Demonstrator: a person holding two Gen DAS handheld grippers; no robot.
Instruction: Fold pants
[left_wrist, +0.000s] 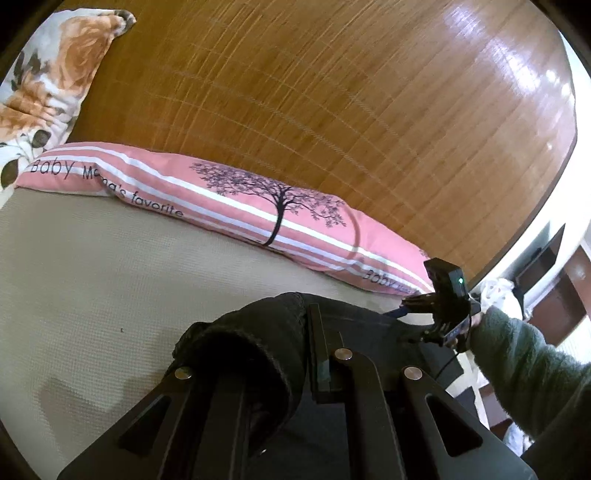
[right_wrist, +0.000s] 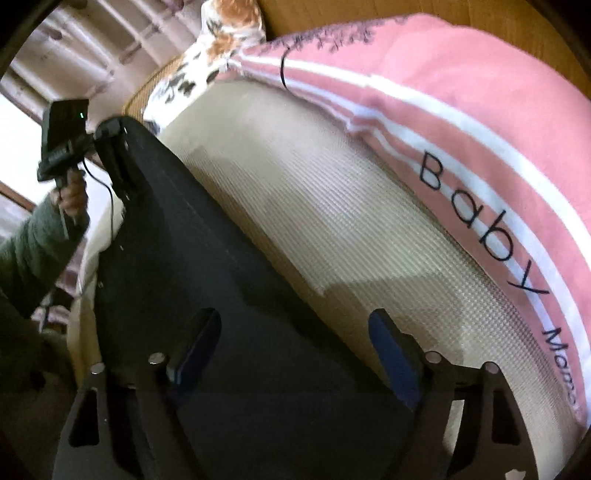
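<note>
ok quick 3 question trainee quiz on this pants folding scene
1. True or false: the left gripper is shut on the dark pants.
2. The right gripper is: A open, B clamped on the pink pillow, C out of sight?
3. What first word is printed on that pillow?

Key: 1 true. 2 A. 3 Baby.

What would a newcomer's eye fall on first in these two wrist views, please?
Probably the pink striped pillow with its black tree and "Baby" lettering, lying along the far edge of the beige bed cover against the wooden headboard. Next, the dark pants: the left gripper is shut on a bunched edge, while the right gripper stands open above the cloth.
</note>
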